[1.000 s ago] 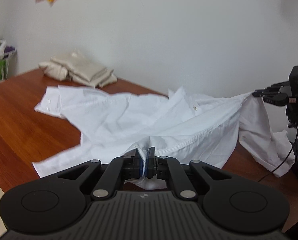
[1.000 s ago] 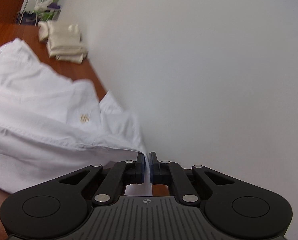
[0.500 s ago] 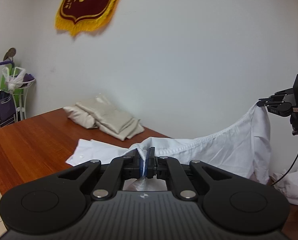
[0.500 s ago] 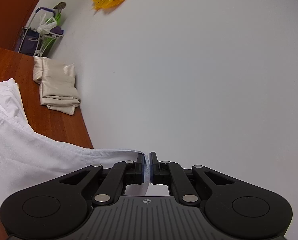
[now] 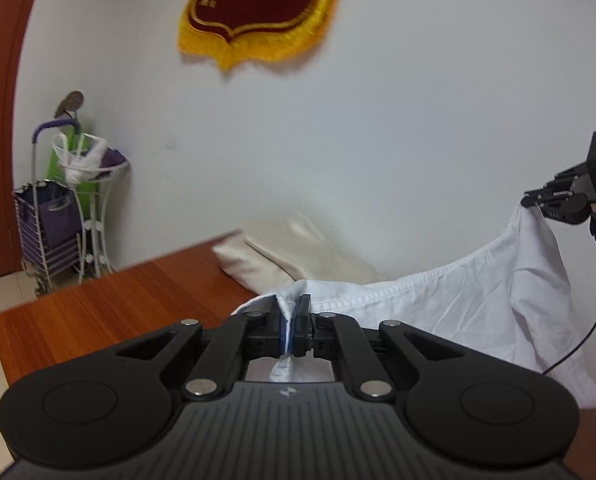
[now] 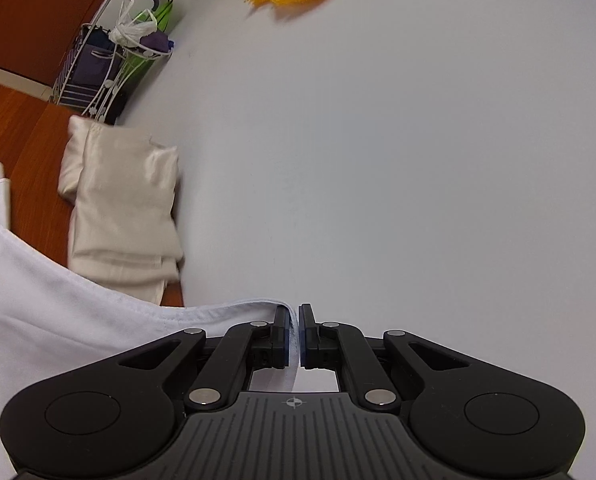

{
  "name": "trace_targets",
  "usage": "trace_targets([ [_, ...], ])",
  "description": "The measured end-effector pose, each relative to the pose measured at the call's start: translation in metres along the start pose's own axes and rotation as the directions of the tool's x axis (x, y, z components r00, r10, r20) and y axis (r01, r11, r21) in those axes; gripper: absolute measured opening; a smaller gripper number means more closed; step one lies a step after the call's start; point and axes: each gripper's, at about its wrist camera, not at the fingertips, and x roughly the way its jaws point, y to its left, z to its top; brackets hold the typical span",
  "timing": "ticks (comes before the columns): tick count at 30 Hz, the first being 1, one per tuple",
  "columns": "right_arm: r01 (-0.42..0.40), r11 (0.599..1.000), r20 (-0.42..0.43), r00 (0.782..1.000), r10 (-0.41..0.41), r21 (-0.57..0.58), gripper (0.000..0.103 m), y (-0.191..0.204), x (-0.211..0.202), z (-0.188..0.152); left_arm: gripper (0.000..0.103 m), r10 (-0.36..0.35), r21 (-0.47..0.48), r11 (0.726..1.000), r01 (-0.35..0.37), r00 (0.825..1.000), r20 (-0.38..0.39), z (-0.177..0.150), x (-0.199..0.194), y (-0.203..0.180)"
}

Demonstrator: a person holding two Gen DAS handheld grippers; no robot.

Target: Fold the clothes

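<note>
A white shirt (image 5: 437, 304) hangs stretched in the air between my two grippers, above a reddish wooden table (image 5: 110, 312). My left gripper (image 5: 292, 312) is shut on one corner of its hemmed edge, with cloth pinched between the blue pads. In the left wrist view the right gripper (image 5: 537, 200) shows at the far right, holding the other corner high. In the right wrist view that gripper (image 6: 295, 318) is shut on the shirt (image 6: 58, 320), whose edge runs off to the left. The lower part of the shirt is hidden behind the gripper bodies.
A stack of folded beige cloth (image 5: 298, 256) (image 6: 122, 208) lies at the table's far edge against the white wall. A trolley with bags (image 5: 54, 220) stands on the floor in the corner. A fringed banner (image 5: 266, 4) hangs on the wall. A black cable (image 5: 593, 320) dangles at right.
Both grippers have risen and swung back, lifting the shirt off the table. It lay spread and crumpled before; now it hangs taut between them. Both grips stayed shut.
</note>
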Motion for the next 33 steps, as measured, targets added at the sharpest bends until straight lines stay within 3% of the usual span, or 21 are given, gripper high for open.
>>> trace_targets([
  [6,0.024,0.999,0.088,0.996,-0.026,0.023,0.007,-0.011,0.028,0.064,0.006,0.025,0.004,1.000,-0.025,0.993,0.119,0.067,0.009,0.032],
  [9,0.036,0.997,0.123,0.991,-0.044,0.067,0.007,-0.029,0.026,0.080,0.006,-0.028,0.022,0.999,0.024,0.984,0.175,0.090,-0.005,0.028],
  [12,0.040,0.991,0.126,0.990,-0.056,0.124,0.007,-0.046,0.022,0.072,0.006,-0.095,0.046,0.995,0.089,0.981,0.169,0.093,-0.017,0.013],
  [15,0.031,0.985,0.100,0.994,-0.048,0.171,0.007,-0.055,0.014,0.044,0.006,-0.167,0.065,0.985,0.160,0.979,0.114,0.073,-0.033,-0.008],
  [18,0.020,0.980,0.062,0.998,-0.033,0.198,0.007,-0.059,0.000,0.007,0.006,-0.227,0.088,0.971,0.223,0.973,0.030,0.033,-0.050,-0.035],
  [23,0.020,0.981,-0.015,1.000,-0.017,0.193,0.007,-0.050,-0.028,-0.060,0.005,-0.305,0.075,0.947,0.312,0.948,-0.094,-0.028,-0.069,-0.069],
  [28,0.018,0.978,-0.100,0.995,0.003,0.209,0.007,-0.034,-0.058,-0.132,0.005,-0.334,0.076,0.934,0.350,0.928,-0.167,-0.081,-0.090,-0.101],
  [33,0.005,0.978,-0.190,0.981,0.035,0.208,0.007,-0.017,-0.085,-0.209,0.005,-0.356,0.138,0.910,0.390,0.908,-0.221,-0.138,-0.118,-0.138],
])
